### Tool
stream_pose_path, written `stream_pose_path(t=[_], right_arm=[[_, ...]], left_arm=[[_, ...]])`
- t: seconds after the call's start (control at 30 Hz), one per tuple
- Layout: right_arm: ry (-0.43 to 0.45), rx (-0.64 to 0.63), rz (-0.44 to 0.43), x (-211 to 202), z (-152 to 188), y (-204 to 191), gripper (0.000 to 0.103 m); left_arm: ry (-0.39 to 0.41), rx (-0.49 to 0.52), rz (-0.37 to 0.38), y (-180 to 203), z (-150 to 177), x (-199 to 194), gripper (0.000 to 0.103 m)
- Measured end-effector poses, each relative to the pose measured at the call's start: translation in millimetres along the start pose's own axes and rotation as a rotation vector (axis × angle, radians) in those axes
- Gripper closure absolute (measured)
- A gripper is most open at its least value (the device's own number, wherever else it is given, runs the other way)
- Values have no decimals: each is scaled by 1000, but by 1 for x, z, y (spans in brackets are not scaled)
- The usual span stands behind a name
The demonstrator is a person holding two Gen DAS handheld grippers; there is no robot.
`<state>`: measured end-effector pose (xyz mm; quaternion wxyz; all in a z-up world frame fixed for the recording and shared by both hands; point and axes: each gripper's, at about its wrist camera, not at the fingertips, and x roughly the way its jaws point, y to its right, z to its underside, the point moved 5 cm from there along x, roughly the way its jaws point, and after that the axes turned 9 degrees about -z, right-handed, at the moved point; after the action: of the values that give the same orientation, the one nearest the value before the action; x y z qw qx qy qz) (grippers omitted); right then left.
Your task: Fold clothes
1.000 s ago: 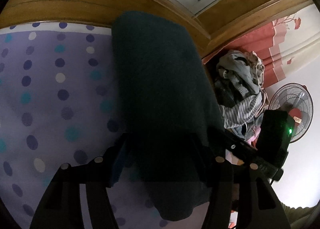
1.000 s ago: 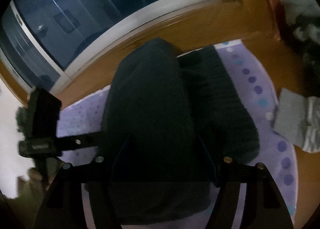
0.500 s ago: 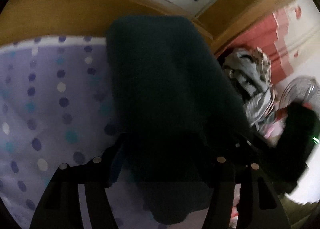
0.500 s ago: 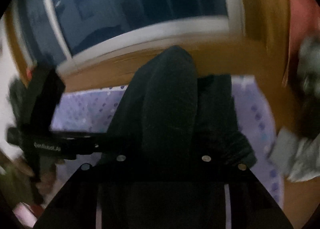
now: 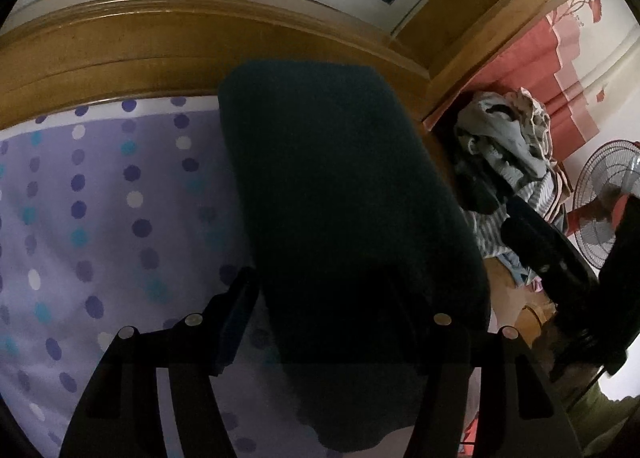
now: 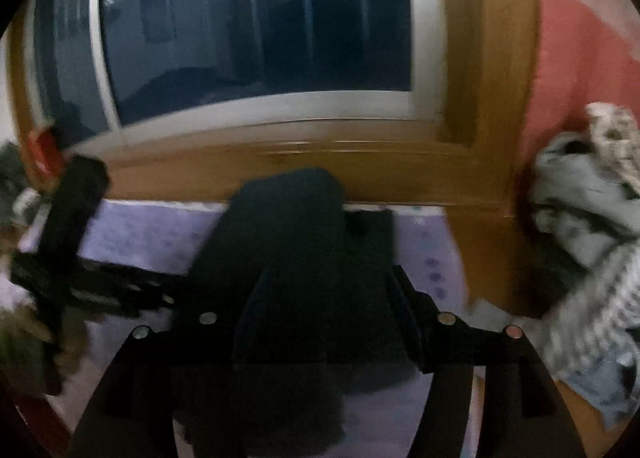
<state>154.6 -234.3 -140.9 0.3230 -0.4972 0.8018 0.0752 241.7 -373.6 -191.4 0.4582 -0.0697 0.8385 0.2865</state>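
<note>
Between both claws' fingers we grip one dark garment, left claw and right claw each clenched on it above the sheet; fold unfinished, pile rightward remains.

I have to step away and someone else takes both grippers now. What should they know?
Left gripper: shut on the dark garment, held up over the polka-dot sheet.
Right gripper: shut on the same garment, also lifted.
Unfolded clothes pile sits to the right by the red curtain.
Done: the garment looks doubled over, both ends gripped.
Left: lay it flat on the sheet, finish folding, then start on the pile.
</note>
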Motion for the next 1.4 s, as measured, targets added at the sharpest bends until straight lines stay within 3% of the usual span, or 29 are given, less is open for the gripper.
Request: stream_pose_path(t=[0.1,0.2,0.33,0.47,0.67,0.83,0.9,1.1,1.23,1.33,1.4], right_arm=[[-50,-23,-79,32,-2,-9,43],[-162,-44,-6,74,14,2,39],[-161,112,-94,71,20,27,33],[-150,135,-71,52,20,31,31],[-123,203,-65,24,18,37,27],[-136,355,-47,14,24,56,27],[-92,388,-67,8,22,53,27],[-88,196,-141,41,-9,24,28],[-137,59,-120,78,-15,16,28],[-188,77,-152,95,-8,16,29],[-193,116,-172,98,-3,17,36]], left_arm=[[-1,-10,4,-1,-3,1,40],[-3,-17,5,-1,-7,3,40],[10,-2,-13,1,-12,0,40],[26,5,-28,-4,-18,-5,40],[-55,15,39,-9,-25,8,40],[-67,47,57,-3,-23,10,40],[-76,54,67,-3,-21,10,40],[-82,11,104,-8,-17,14,39],[-68,13,98,-8,-16,14,38],[-59,17,81,-7,-14,15,37],[-48,23,76,-4,-14,15,37]])
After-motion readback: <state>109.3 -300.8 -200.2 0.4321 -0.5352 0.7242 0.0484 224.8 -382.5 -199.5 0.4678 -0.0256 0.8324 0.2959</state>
